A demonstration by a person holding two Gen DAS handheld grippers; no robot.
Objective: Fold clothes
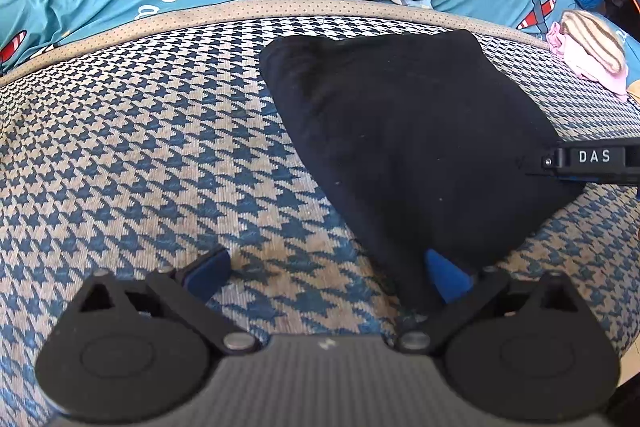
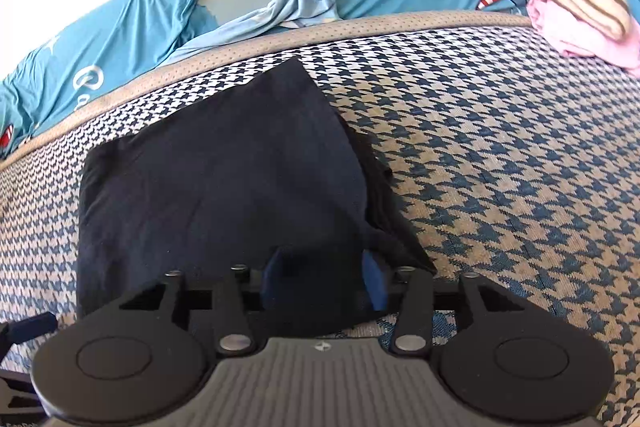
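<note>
A folded black garment [image 2: 224, 187] lies on a houndstooth mattress [image 1: 140, 147]. The left gripper [image 1: 326, 275] is spread wide, holding nothing. The right gripper [image 2: 324, 281] is partly closed around the garment's near edge.

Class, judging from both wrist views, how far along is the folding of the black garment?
Done: the black garment lies folded into a compact shape on the houndstooth cover. In hand: the right tool straddles its near edge; the left tool is open beside it. Left: possibly a final fold or moving it toward the pink pile.
</note>
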